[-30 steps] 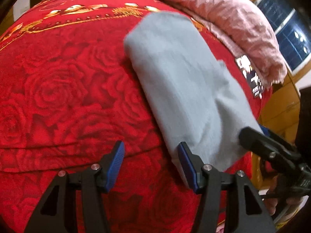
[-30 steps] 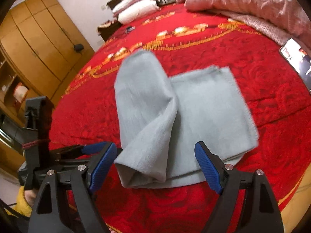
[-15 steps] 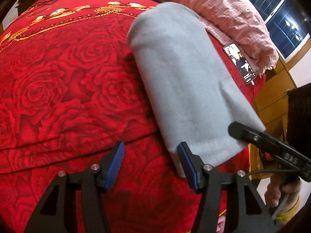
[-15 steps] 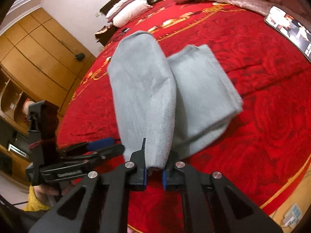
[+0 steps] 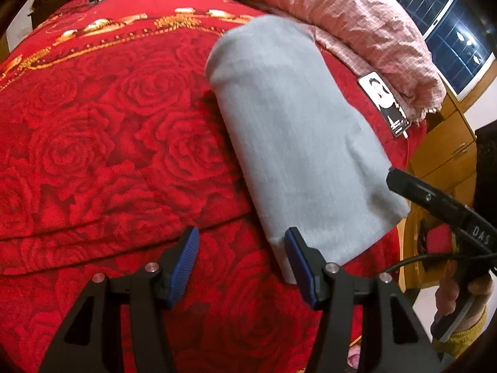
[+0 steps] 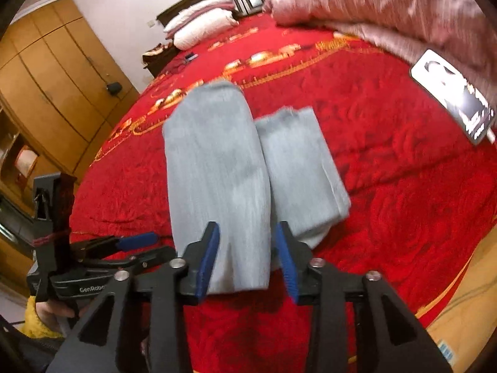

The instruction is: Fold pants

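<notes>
A: Right wrist view first. The black two-finger right gripper with blue pads (image 6: 247,256) sits bottom centre, jaws partly apart. The near end of the folded grey fabric pants (image 6: 217,180) lies between the pads, which don't look pressed onto it. Motion blur, so I can't tell if there's contact.

B: And the left one?

A: The black two-finger left gripper with blue pads (image 5: 240,262) is bottom centre of the left wrist view, jaws wide, holding nothing. Its right pad sits just at the near edge of the pants (image 5: 295,143); between the pads there's only the red rose-patterned bedspread (image 5: 93,155).

B: Where are the pants overall?

A: On the bedspread (image 6: 403,186), mid-frame in both views, folded into a long bundle. The right view shows two side-by-side layers, the left one raised over the right.

B: Anything else?

A: A black-framed phone with a lit screen (image 5: 385,105) lies on the bedspread at right. Beyond it, a pink checked quilt (image 5: 341,15) is bunched up along the top right. White pillows (image 6: 202,28) sit at the top centre, with wooden wardrobe doors (image 6: 56,71) at the upper left. A hand (image 5: 459,295) grips the right tool at lower right in the left view.
</notes>
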Motion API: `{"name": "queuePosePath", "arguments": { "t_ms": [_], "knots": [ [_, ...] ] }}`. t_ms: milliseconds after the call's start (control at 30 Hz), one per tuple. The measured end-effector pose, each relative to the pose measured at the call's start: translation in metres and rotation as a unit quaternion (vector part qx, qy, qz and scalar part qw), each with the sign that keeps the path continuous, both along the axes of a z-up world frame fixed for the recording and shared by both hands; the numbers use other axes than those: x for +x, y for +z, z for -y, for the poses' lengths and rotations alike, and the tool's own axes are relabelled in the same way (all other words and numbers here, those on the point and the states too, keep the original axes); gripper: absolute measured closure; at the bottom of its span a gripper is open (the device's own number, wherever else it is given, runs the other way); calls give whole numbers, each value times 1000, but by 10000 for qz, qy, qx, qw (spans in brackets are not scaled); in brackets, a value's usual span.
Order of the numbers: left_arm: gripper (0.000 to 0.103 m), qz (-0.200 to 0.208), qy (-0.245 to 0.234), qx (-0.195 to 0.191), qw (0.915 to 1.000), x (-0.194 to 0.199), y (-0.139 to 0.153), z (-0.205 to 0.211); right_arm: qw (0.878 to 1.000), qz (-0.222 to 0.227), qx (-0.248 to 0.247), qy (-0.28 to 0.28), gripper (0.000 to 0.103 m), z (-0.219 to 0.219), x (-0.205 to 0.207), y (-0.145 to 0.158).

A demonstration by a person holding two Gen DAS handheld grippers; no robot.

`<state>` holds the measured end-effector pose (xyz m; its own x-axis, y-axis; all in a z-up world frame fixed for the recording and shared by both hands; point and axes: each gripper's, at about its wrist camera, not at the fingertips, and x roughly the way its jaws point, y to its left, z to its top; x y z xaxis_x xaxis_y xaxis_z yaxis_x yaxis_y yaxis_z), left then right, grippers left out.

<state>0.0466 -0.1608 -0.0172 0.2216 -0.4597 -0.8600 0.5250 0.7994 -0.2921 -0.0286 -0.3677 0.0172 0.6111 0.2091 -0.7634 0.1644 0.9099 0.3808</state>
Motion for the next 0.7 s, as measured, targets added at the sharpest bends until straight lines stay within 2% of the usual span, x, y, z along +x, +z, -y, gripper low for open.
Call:
{"name": "queuePosePath", "arguments": {
  "t_ms": [67,233,500,700],
  "knots": [
    [43,70,44,-41,10000,0,3,-3,10000,48,-15,-21,57,-1,5,1],
    [40,39,175,-26,9998,3,1,-5,9999,-8,117,-29,57,-2,17,-8],
    [27,-7,361,-5,9993,5,-3,-11,9997,-102,205,11,56,-6,25,-21],
    [27,-14,458,-31,9989,6,-3,-14,9997,-82,229,35,53,-9,25,-21]
  ]
}}
